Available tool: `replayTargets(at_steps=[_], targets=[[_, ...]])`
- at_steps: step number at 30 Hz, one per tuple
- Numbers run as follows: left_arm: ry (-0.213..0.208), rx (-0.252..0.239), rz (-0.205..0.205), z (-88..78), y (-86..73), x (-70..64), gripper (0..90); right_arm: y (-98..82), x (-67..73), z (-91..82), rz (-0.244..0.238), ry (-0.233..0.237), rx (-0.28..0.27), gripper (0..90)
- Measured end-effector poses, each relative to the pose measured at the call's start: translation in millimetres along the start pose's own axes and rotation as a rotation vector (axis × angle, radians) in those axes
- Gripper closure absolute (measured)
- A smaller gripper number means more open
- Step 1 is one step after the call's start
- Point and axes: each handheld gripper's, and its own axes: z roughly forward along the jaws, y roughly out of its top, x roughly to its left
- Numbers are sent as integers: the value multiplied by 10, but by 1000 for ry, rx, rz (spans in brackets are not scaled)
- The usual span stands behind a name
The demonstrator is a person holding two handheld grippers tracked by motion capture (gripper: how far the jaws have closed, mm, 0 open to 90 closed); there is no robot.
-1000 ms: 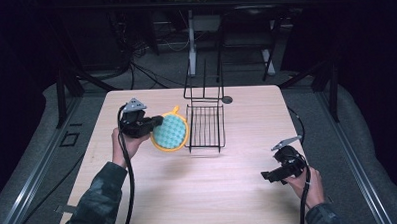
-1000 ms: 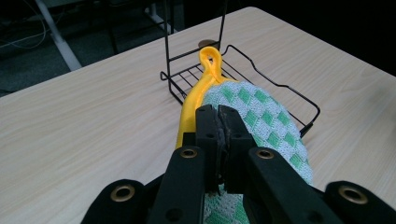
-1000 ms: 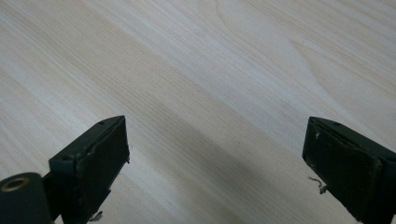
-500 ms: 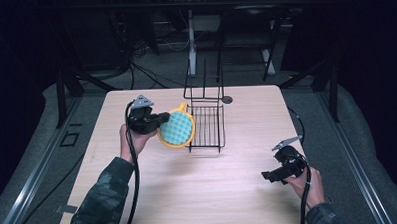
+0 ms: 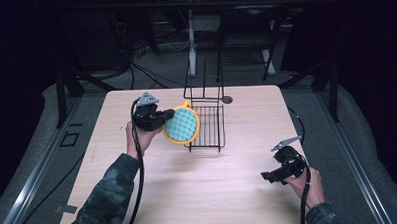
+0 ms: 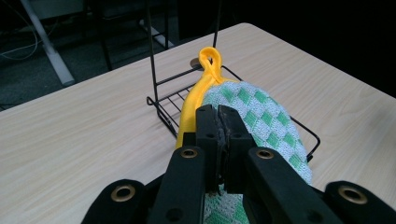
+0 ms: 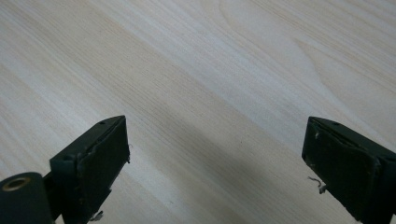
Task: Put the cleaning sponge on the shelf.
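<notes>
The left gripper [image 5: 162, 116] pinches a round pot holder [image 5: 182, 125], green-and-white checked with a yellow rim, its jaws pressed tight on the cloth near the edge, as the left gripper view shows [image 6: 218, 122]. Gripping at the rim rather than the middle leaves most of the pot holder [image 6: 254, 109] hanging free, so it stands on edge and tilted above the table, at the left side of the black wire rack [image 5: 207, 125]. The yellow hanging loop [image 6: 210, 59] sits on the side away from the jaws, pointing toward the rack's tall upright rods [image 5: 204, 79]; this looks like the reason for the hold, since a free loop can be slipped over a rod or the pot holder lowered into the basket, though which is meant I cannot tell. The right gripper [image 5: 278, 173] rests low over the near right part of the wooden table [image 5: 189, 192], well apart from the rack, with its jaws spread wide and nothing between them [image 7: 215, 154], probably parked there to keep clear of the left hand's work while staying ready to steady the rack.
</notes>
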Motion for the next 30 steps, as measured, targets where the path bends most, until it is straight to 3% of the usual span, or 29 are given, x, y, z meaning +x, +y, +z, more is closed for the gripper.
replayTargets(at_steps=[30], targets=[[8, -27, -13, 268, 2, -57, 881, -12, -1, -2, -6, 0, 3, 69]])
